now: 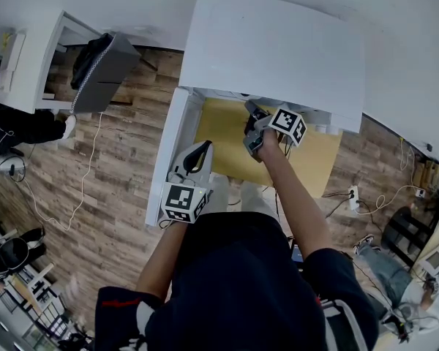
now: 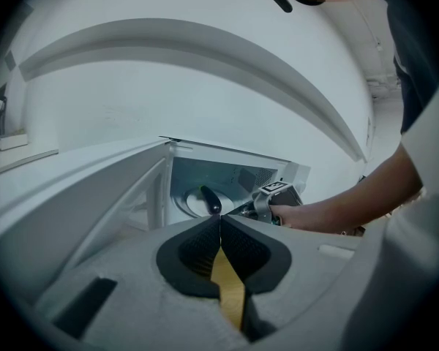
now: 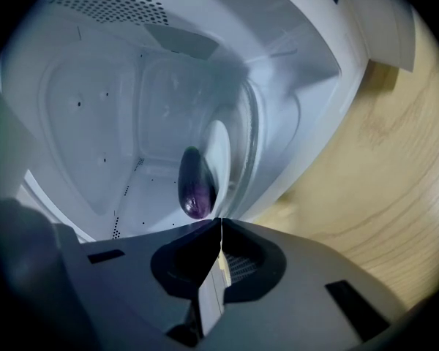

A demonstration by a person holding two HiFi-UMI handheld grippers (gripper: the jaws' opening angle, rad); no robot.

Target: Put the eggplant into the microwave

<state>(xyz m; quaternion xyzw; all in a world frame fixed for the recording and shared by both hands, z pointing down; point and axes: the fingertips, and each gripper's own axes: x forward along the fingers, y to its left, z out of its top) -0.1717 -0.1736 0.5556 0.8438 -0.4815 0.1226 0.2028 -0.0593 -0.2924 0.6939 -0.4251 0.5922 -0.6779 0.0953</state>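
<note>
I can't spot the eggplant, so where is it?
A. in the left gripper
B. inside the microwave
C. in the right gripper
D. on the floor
B: the eggplant lies on the plate inside the microwave, and the right gripper in front of it is shut on nothing.

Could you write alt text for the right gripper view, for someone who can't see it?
A dark purple eggplant lies on the white turntable inside the open microwave. In the foreground, the right gripper is empty, jaws closed together just short of the eggplant. A wooden tabletop shows at right.
</note>
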